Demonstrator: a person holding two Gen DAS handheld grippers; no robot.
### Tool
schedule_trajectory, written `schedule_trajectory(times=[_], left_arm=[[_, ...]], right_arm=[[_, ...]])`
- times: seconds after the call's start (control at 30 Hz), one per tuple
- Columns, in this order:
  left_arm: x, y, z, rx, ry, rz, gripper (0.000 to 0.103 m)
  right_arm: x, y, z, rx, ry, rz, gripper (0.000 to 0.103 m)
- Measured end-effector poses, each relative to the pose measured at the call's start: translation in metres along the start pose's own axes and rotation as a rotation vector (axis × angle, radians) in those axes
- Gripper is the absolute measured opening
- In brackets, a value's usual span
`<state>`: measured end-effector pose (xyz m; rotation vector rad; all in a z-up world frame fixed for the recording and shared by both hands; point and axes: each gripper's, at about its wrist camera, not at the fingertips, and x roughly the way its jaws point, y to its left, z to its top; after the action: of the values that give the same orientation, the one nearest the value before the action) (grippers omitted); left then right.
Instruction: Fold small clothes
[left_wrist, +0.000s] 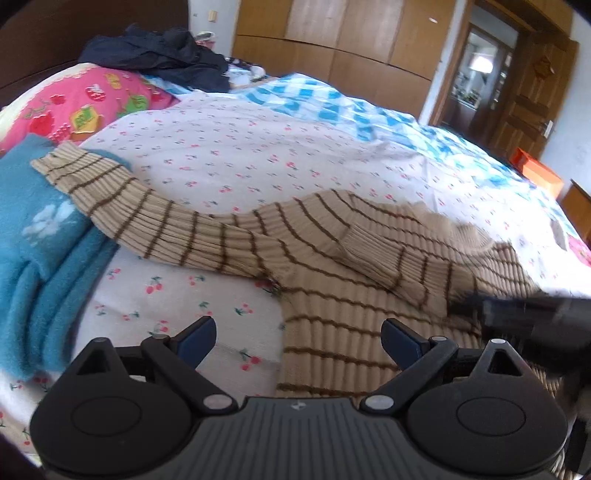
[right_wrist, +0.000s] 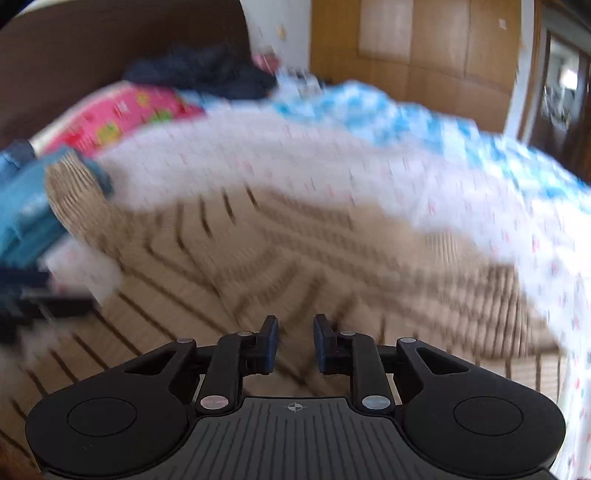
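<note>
The unfolded sleeve (left_wrist: 147, 218) was seen stretching up-left from the wide, empty left gripper (left_wrist: 299, 341), nearer than the narrowly parted, empty right gripper (right_wrist: 295, 345).

Ahead of me a bed (left_wrist: 258, 155) fills the room, spread with a white cherry-print sheet and a blue-checked quilt (left_wrist: 332, 103) further back. A dark wooden headboard (left_wrist: 55, 48) stands at its left, light wooden wardrobes (left_wrist: 332, 40) line the far wall, and a brown door (left_wrist: 528, 107) stands open beside a bright doorway.
</note>
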<state>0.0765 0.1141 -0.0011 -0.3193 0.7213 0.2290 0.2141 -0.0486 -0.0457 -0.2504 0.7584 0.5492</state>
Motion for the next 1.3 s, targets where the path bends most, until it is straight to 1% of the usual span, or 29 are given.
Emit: schedule_trajectory(times=[0.03,0.07,0.17,0.23,0.27,0.37,0.43,0.5,0.53,0.67,0.77,0.83,0.87,0.93,0.97,1.03,1.1,1.13,1.2,1.23,1.3], left_arm=[[-0.003,0.005,0.004,-0.007,-0.021,0.02,0.101],[-0.007,0.011,0.009,-0.005,-0.051,0.056,0.101],[-0.017,0.036,0.027,-0.009,-0.133,0.185,0.101],[-0.018,0.064,0.042,-0.069,-0.149,0.239,0.1],[-0.019,0.079,0.048,-0.119,-0.157,0.249,0.099],[-0.014,0.122,0.064,-0.279,-0.17,0.239,0.092],[-0.003,0.146,0.07,-0.381,-0.15,0.214,0.077],[0.01,0.163,0.071,-0.475,-0.132,0.18,0.07],[0.015,0.166,0.072,-0.495,-0.141,0.181,0.069],[0.023,0.165,0.076,-0.508,-0.179,0.183,0.068],[0.029,0.174,0.082,-0.538,-0.205,0.166,0.062],[0.033,0.184,0.085,-0.573,-0.209,0.157,0.055],[0.035,0.189,0.085,-0.59,-0.212,0.147,0.053],[0.039,0.196,0.084,-0.612,-0.214,0.137,0.043],[0.04,0.197,0.084,-0.613,-0.216,0.145,0.039],[0.039,0.195,0.086,-0.605,-0.212,0.163,0.024],[0.036,0.186,0.088,-0.569,-0.214,0.138,0.016],[0.034,0.178,0.09,-0.542,-0.213,0.11,0.014],[0.031,0.151,0.094,-0.472,-0.209,0.037,0.014],[0.029,0.134,0.095,-0.438,-0.199,-0.021,0.014],[0.025,0.092,0.095,-0.343,-0.17,-0.161,0.014]], right_arm=[[-0.003,0.001,-0.003,0.003,-0.019,0.004,0.021],[-0.006,0.002,-0.004,-0.001,-0.035,0.006,0.023],[-0.017,0.007,-0.005,-0.006,-0.087,0.021,0.024],[-0.021,0.009,-0.004,-0.001,-0.103,0.037,0.024],[-0.023,0.009,-0.004,0.007,-0.11,0.047,0.024],[-0.027,0.011,-0.004,0.028,-0.121,0.074,0.024],[-0.026,0.013,-0.002,0.039,-0.119,0.088,0.024],[-0.025,0.015,-0.002,0.046,-0.118,0.095,0.024],[-0.025,0.015,-0.002,0.047,-0.118,0.098,0.024],[-0.024,0.016,-0.001,0.061,-0.113,0.11,0.024],[-0.023,0.014,-0.001,0.078,-0.114,0.115,0.024],[-0.023,0.013,-0.001,0.094,-0.117,0.119,0.024],[-0.023,0.012,0.0,0.102,-0.119,0.123,0.024],[-0.024,0.011,0.0,0.114,-0.124,0.124,0.024],[-0.025,0.01,0.0,0.115,-0.128,0.122,0.024],[-0.028,0.009,0.002,0.125,-0.142,0.121,0.024],[-0.034,0.006,0.004,0.139,-0.16,0.121,0.024],[-0.037,0.004,0.004,0.144,-0.169,0.118,0.024],[-0.044,-0.002,0.005,0.159,-0.186,0.107,0.024],[-0.048,-0.006,0.005,0.173,-0.193,0.102,0.024],[-0.057,-0.016,0.002,0.215,-0.204,0.086,0.024]])
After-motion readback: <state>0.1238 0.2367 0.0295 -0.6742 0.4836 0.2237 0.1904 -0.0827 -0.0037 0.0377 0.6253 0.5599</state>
